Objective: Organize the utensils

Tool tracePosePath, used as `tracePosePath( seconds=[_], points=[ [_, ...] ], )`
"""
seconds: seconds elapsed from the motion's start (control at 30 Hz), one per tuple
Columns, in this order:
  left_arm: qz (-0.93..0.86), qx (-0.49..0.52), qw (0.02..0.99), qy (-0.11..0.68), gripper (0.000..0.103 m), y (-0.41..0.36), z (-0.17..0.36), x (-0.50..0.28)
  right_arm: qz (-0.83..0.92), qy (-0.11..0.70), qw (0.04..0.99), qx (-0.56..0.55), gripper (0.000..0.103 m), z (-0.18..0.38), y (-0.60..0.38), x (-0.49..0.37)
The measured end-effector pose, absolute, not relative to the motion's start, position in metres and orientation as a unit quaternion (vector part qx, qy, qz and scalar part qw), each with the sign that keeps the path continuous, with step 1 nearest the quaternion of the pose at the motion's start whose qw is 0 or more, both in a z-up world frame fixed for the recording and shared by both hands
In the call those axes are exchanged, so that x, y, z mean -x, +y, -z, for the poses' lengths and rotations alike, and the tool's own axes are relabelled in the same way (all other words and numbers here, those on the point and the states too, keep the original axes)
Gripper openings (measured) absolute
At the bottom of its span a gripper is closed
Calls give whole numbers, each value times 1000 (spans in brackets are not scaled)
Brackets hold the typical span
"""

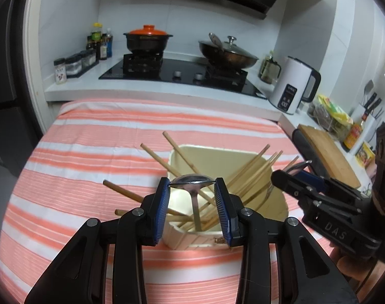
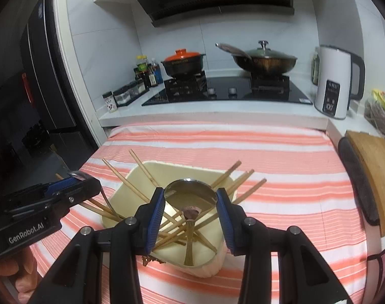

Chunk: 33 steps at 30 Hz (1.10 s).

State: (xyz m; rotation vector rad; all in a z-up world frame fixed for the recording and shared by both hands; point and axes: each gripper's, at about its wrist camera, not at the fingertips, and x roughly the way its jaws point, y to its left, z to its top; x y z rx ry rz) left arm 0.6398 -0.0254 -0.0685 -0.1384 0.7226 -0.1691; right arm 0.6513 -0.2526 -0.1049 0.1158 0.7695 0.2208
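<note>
A cream rectangular bin [image 1: 278, 204] [image 2: 219, 255] stands on the striped cloth and holds several wooden chopsticks [image 1: 250, 172] [image 2: 121, 181] leaning out of it. My left gripper [image 1: 191, 183] is shut on the bowl of a steel spoon [image 1: 192, 179], handle hanging down into the bin; it shows from the side in the right wrist view [image 2: 77, 178]. My right gripper [image 2: 190, 193] is shut on the bowl of a second steel spoon [image 2: 189, 193], handle pointing down into the bin; in the left wrist view it [image 1: 295, 168] sits over the bin's right rim.
The pink-and-white striped cloth [image 1: 91, 152] [image 2: 281, 157] covers the table. Behind it is a counter with a black hob [image 1: 167, 72], an orange-lidded pot [image 1: 148, 39], a wok [image 1: 227, 54], bottles and a white kettle [image 1: 292, 86]. A wooden board [image 2: 372, 169] lies at the right.
</note>
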Motion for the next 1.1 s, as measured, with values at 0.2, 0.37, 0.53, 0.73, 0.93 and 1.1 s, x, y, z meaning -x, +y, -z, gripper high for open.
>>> tracePosePath(
  seconds=[0.2, 0.37, 0.53, 0.73, 0.93, 1.1],
  points=[
    [85, 78, 938, 326, 72, -12, 57, -610, -106, 356, 926, -68, 48, 93, -260, -636],
    [58, 45, 958, 279, 102, -3, 36, -549, -99, 304, 947, -36, 66, 54, -265, -582],
    [43, 16, 959, 279, 103, -6, 34, -484, -78, 270, 960, -2, 81, 31, -262, -513],
    [10, 8, 955, 298, 103, -17, 46, -419, -80, 269, 960, 11, 92, 31, -247, -434],
    [-25, 9, 955, 297, 103, -14, 36, -377, -74, 272, 959, 20, 103, 28, -237, -369],
    [-50, 4, 955, 291, 103, -12, 28, -349, -78, 272, 959, 19, 103, 17, -232, -337]
  ],
)
